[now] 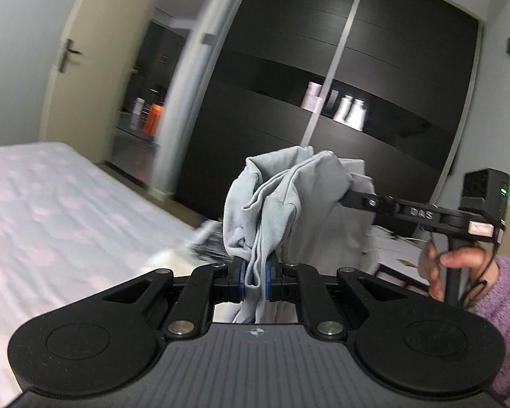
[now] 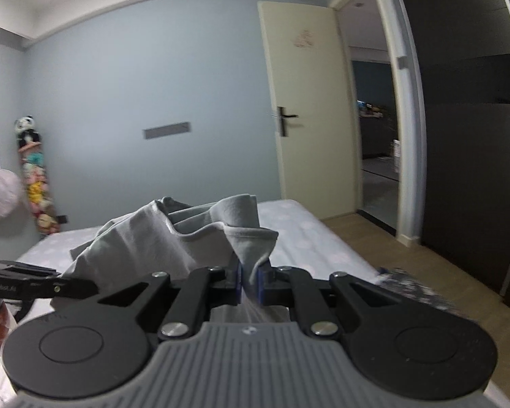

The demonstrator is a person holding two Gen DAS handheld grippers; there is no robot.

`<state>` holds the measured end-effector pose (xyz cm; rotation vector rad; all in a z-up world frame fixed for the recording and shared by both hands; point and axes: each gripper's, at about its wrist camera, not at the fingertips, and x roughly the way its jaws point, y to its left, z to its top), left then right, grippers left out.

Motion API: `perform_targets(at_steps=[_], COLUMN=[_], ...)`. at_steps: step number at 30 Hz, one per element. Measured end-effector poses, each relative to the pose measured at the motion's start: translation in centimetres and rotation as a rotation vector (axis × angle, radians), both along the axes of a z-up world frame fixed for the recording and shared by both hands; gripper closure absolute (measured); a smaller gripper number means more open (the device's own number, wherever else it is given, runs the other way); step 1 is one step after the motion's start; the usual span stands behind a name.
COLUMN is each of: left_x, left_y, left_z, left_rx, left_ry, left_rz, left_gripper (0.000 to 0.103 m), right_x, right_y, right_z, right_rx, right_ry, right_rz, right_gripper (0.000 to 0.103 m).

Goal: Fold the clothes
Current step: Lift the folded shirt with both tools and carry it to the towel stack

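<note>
Grey garment (image 1: 282,204) bunched, creased, pinched by left claw (image 1: 254,277), right claw (image 2: 250,280).

Home bedroom, bed (image 2: 299,224) with patterned sheet, dark sliding wardrobe (image 1: 323,85), cream door (image 2: 309,102), blue-grey wall (image 2: 136,85)

The left gripper (image 1: 254,280) is clamped on gray cloth (image 1: 282,204); the right gripper (image 2: 250,280) pinches the same cloth, with a hand (image 1: 459,268) in a purple sleeve (image 1: 503,306) on its handle.
</note>
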<state>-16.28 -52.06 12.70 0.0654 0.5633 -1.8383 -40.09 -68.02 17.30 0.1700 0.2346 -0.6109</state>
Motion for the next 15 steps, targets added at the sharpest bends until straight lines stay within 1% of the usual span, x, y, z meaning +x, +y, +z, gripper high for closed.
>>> perform_targets(at_steps=[4, 6, 9, 12, 15], left_x=[-0.7, -0.7, -0.2, 1.5, 2.9], left_y=[-1.9, -3.4, -6.0, -8.0, -9.7], left_z=[-1.1, -2.0, -3.7, -5.3, -6.5], left_rx=[0.020, 0.050, 0.097, 0.140, 0.180], left_ry=[0.022, 0.013, 0.001, -0.021, -0.034], left_rz=[-0.070, -0.067, -0.036, 0.009, 0.040], left_gripper=[0.095, 0.095, 0.095, 0.095, 0.095], right_x=[-2.4, -2.7, -1.1, 1.5, 4.6], right_y=[-1.8, -3.4, -6.4, -9.7, -13.1], right_z=[0.6, 0.2, -1.7, -4.2, -6.0], right_rx=[-0.003, 0.003, 0.037, 0.079, 0.118], right_ry=[0.057, 0.089, 0.113, 0.132, 0.147], right_rz=[-0.057, -0.077, -0.078, -0.054, -0.026], right_gripper=[0.093, 0.093, 0.093, 0.094, 0.094])
